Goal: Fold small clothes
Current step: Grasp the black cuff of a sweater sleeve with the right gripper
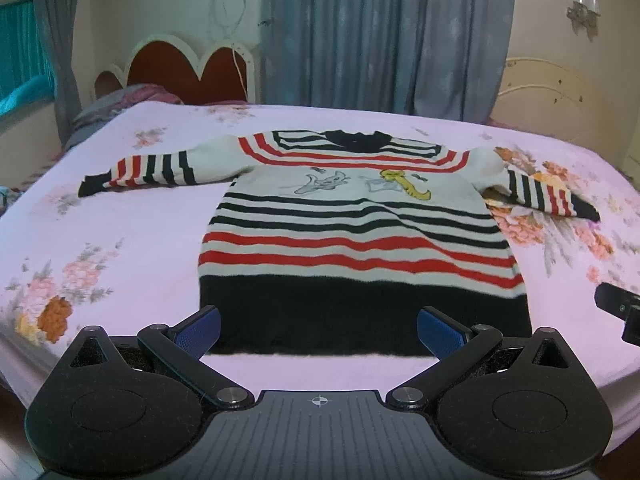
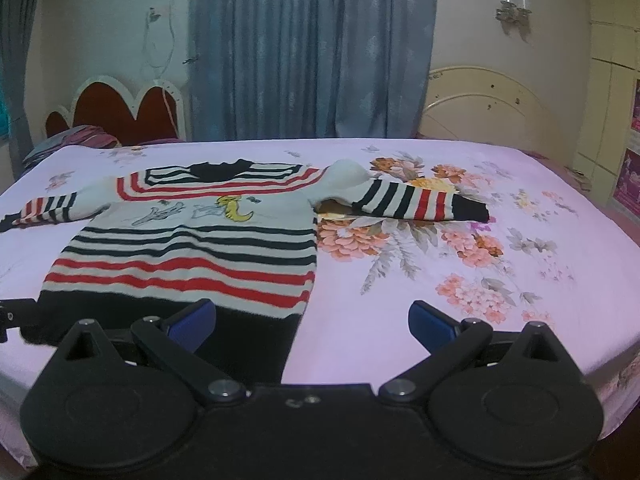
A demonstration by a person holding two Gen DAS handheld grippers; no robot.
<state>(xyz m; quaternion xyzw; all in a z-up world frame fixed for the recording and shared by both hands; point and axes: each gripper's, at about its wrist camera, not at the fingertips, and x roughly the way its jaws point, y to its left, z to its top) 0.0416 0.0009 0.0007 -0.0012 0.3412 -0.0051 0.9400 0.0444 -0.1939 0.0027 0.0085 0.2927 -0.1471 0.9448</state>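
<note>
Left wrist view: the left gripper hangs low over the near edge of the bed, its blue pads spread wide with nothing between them.
Right wrist view: the right gripper is likewise wide apart and holds nothing; its left pad shows over the black hem, its right pad over bare sheet.
Sweater: a small striped sweater lies flat and face up on the bed, collar toward the far side, black hem band toward the grippers.
Sleeves: both are spread outward, the left sleeve reaching toward the red headboard, the right sleeve lying over the large flower print.
Pattern: black and red stripes on white, with cartoon figures across the chest.
Gripper placing: the left one faces the middle of the hem; the right one faces the sweater's right lower corner.
Other gripper: a black part of the right one shows at the right edge of the left wrist view.
Bed: pink sheet with flowers.
Backdrop: grey-blue curtain behind the bed.
</note>
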